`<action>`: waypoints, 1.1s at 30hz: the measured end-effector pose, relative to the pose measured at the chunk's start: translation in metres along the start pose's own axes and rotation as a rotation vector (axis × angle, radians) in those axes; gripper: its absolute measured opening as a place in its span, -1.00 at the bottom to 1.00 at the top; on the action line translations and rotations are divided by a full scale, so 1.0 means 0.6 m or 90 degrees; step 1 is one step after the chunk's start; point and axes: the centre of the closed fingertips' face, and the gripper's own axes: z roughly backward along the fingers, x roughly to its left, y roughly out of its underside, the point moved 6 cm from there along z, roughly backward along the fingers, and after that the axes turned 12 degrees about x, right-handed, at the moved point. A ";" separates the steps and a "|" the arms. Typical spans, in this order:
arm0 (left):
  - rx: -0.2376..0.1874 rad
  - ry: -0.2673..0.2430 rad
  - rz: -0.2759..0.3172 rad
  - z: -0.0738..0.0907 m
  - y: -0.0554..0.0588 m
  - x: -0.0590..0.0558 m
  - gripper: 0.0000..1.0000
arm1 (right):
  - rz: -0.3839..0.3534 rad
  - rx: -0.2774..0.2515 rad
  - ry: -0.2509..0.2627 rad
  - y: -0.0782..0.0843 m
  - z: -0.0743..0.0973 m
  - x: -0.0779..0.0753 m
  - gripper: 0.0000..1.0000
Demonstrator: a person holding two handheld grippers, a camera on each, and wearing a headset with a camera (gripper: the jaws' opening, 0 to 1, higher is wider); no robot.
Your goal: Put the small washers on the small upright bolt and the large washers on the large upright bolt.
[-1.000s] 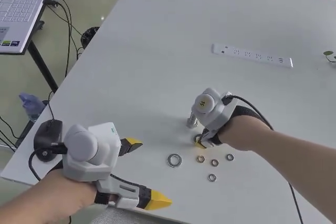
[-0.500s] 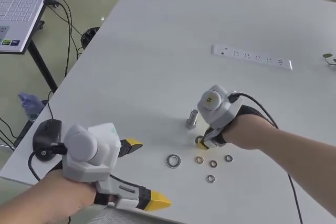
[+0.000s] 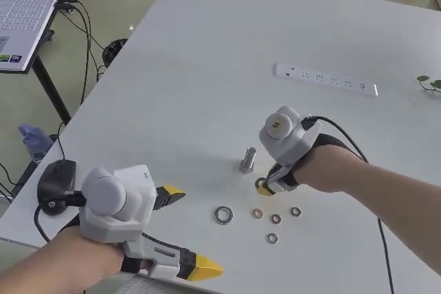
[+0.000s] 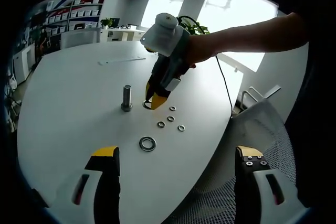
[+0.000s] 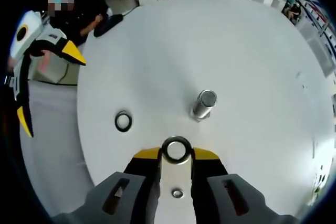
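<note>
Between the right gripper's [image 5: 177, 155] yellow-tipped jaws a large washer [image 5: 177, 140] is pinched, just beside the upright bolt [image 5: 203, 104] on the white table [image 3: 207, 67]. A second large washer [image 3: 223, 215] and four small washers [image 3: 275, 219] lie near. The left gripper [image 4: 176, 156] hangs over the table's edge, jaws wide apart and holding nothing.

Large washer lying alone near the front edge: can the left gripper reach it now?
Probably yes. The left gripper is open, short of the large washer, with bare table between; the right gripper is off beside the bolt, closed on a second washer, clear of that path.
</note>
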 end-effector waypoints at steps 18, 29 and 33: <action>-0.012 -0.002 -0.004 0.005 -0.013 0.003 0.85 | 0.031 0.013 0.027 -0.027 0.068 -0.029 -0.59; -0.015 -0.005 -0.006 0.004 -0.016 0.007 0.87 | 0.035 0.003 0.027 -0.053 0.093 -0.044 -0.59; -0.013 -0.005 -0.006 0.004 -0.013 0.007 0.87 | 0.039 0.001 0.027 -0.061 0.088 -0.046 -0.59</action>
